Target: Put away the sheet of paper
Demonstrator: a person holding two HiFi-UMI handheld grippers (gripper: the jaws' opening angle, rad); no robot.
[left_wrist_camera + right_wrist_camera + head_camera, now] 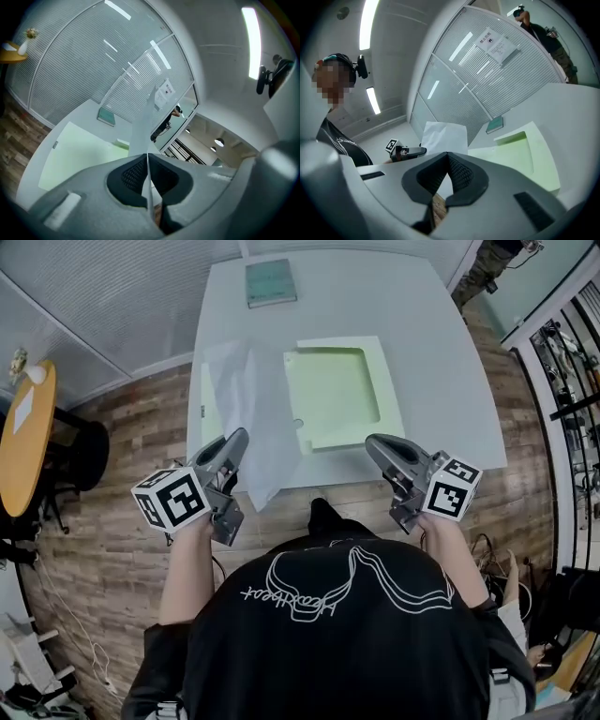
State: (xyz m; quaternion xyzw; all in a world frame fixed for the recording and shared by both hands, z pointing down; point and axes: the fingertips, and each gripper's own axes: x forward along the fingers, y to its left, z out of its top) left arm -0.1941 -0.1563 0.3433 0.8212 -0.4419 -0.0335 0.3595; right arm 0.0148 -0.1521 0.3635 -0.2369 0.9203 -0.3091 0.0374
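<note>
Our left gripper point(232, 441) has its fingers pinched tight on the near edge of the paper point(246, 404). The sheet is lifted over the worktop point(422, 324) at centre left, just beside the green tray point(386, 362). The right gripper point(378, 444) has its fingers closed on nothing, lower right of the tray. We'd carry the sheet level over the recess and steady its floppy far edge.
</note>
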